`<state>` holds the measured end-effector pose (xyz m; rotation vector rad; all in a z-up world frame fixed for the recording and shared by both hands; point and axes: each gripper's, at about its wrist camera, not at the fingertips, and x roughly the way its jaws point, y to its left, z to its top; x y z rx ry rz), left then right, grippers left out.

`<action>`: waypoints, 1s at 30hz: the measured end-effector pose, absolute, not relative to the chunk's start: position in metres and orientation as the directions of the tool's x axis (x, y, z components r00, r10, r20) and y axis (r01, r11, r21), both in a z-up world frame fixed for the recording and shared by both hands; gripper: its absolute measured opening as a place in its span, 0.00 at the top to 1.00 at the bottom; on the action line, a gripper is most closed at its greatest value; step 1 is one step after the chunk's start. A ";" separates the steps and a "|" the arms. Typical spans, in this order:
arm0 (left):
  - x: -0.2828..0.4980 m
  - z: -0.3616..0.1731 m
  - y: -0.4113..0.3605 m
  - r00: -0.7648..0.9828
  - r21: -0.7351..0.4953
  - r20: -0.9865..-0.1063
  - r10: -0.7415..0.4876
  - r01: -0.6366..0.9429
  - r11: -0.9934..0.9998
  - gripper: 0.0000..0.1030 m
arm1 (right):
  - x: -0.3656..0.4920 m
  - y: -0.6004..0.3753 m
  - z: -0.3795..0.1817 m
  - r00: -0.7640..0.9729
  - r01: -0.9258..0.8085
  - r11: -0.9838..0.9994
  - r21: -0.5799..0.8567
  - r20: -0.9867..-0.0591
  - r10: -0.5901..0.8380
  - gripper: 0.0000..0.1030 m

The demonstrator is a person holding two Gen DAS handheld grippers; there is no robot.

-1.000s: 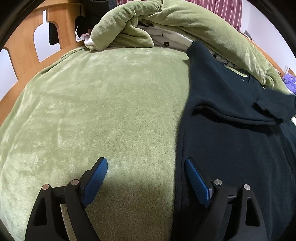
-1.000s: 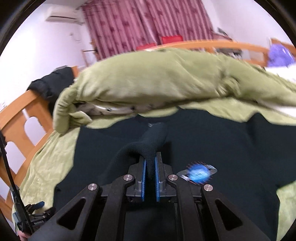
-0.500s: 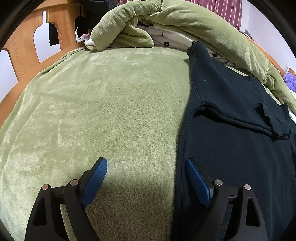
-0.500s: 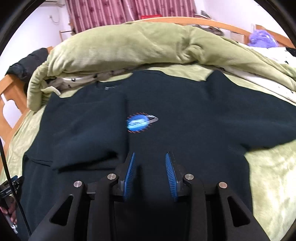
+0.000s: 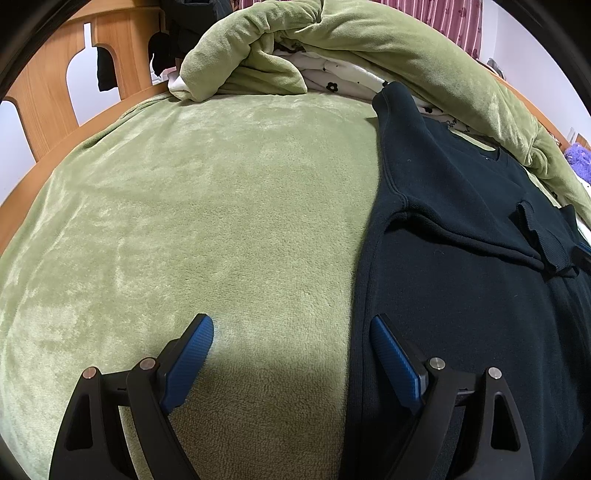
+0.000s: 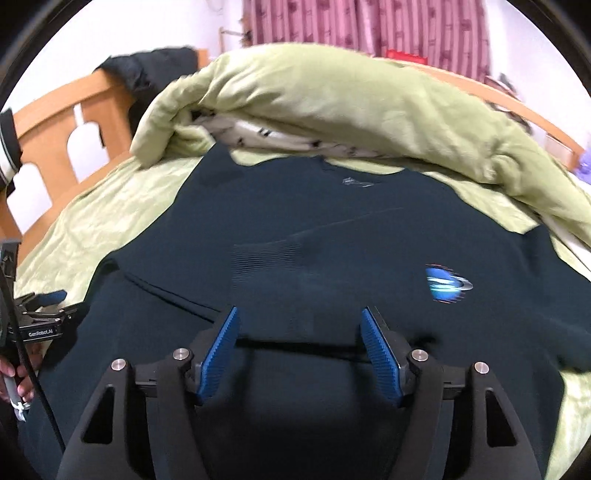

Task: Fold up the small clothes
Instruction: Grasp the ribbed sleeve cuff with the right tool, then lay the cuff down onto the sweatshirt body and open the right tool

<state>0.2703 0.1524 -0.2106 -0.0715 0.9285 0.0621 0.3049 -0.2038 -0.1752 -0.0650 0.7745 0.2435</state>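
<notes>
Now both grippers hang empty over the bed. A second ago the right gripper was pinched on the sweatshirt's left sleeve, carrying it across; its blue ribbed pads have since spread wide and hold nothing, and the sleeve lies flat across the chest with its ribbed cuff near the middle. That reads as the first sleeve fold done, with the other sleeve and the body folds still to come. Nearest the left gripper, whose jaws are also wide apart and have not shifted, one pad sits over the fleece and the other over the garment's side edge, which suggests it is waiting to pin or lift that side. The dark navy sweatshirt is a thick, matte knit, spread front-up, with a small blue planet-like emblem on the chest and a neck label showing at the collar. Under it the green fleece blanket is plush and softly mottled, likely to drag on the cloth. Beyond, a rolled green duvet shows a white flower-print lining, and past that stand the wooden bed frame and pink striped curtains.
</notes>
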 end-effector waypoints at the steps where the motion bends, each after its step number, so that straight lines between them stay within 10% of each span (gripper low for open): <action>1: 0.271 -0.211 0.152 0.598 -0.034 -0.802 0.024 -0.084 0.996 0.16 | 0.309 -0.198 -0.179 0.678 -0.253 0.967 0.024 -0.708 0.195 0.35; 13: 0.271 -0.211 0.151 0.596 -0.037 -0.803 0.021 -0.086 0.996 0.16 | 0.339 -0.169 -0.209 0.636 -0.235 0.970 -0.061 -0.764 0.106 0.41; 20: 0.271 -0.211 0.151 0.597 -0.036 -0.802 0.022 -0.086 0.996 0.15 | 0.340 -0.179 -0.204 0.643 -0.237 0.971 -0.024 -0.754 0.139 0.70; 30: 0.270 -0.212 0.150 0.598 -0.034 -0.801 0.025 -0.086 0.996 0.15 | 0.330 -0.258 -0.145 0.758 -0.106 0.989 0.099 -0.636 0.145 0.76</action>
